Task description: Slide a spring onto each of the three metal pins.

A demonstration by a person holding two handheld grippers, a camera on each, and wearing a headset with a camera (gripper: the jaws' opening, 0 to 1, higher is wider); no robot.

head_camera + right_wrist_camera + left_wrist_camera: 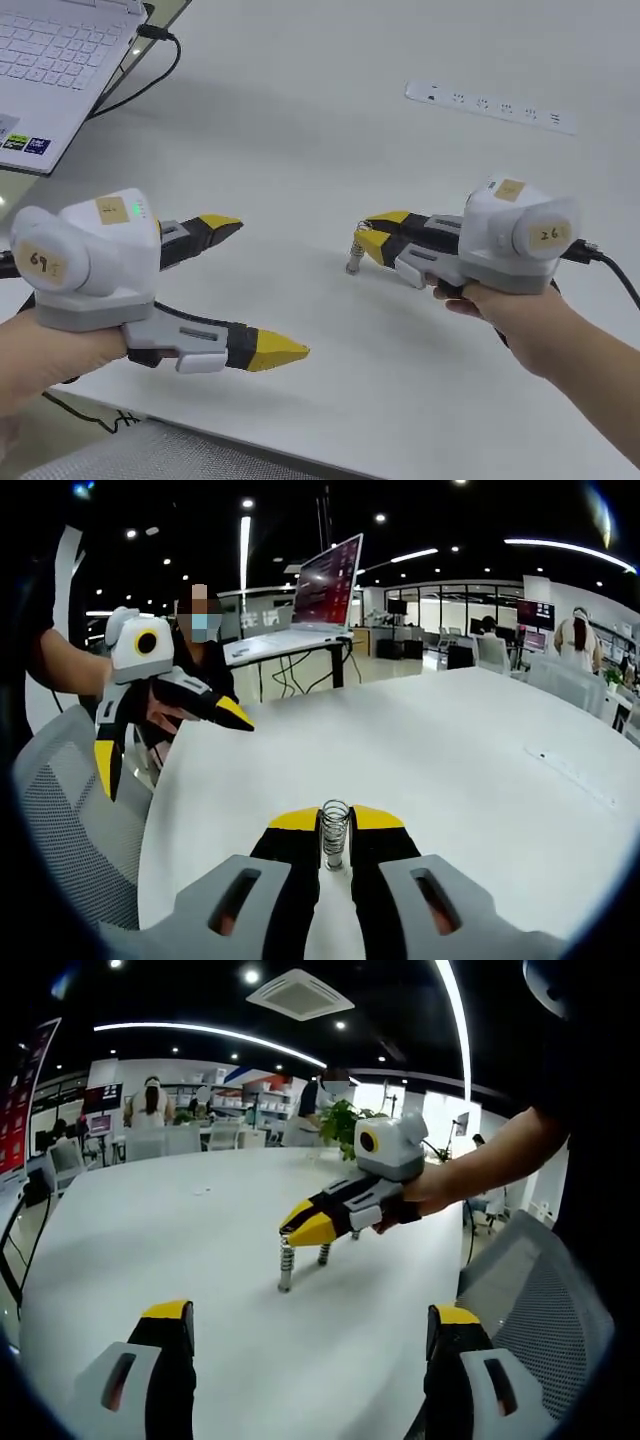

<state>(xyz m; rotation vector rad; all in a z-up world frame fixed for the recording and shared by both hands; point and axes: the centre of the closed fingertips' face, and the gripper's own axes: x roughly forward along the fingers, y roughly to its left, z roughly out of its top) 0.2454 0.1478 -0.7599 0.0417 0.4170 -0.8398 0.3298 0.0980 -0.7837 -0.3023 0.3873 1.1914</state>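
My right gripper (372, 238) is shut on a small metal spring (359, 243), which it holds upright over a pin (354, 266) standing on the white table (300, 130). In the right gripper view, the spring (335, 832) stands pinched between the yellow fingertips (296, 820). The left gripper view shows the spring (287, 1255) around a pin (285, 1281), with a second small metal piece (323, 1253) just behind. My left gripper (250, 288) is open and holds nothing, hovering left of the pin; its jaws (312, 1315) are spread wide.
A white laptop (40, 60) with a black cable (150, 75) lies at the table's far left. A white power strip (490, 105) lies at the far right. A grey mesh chair (540, 1310) stands by the near edge.
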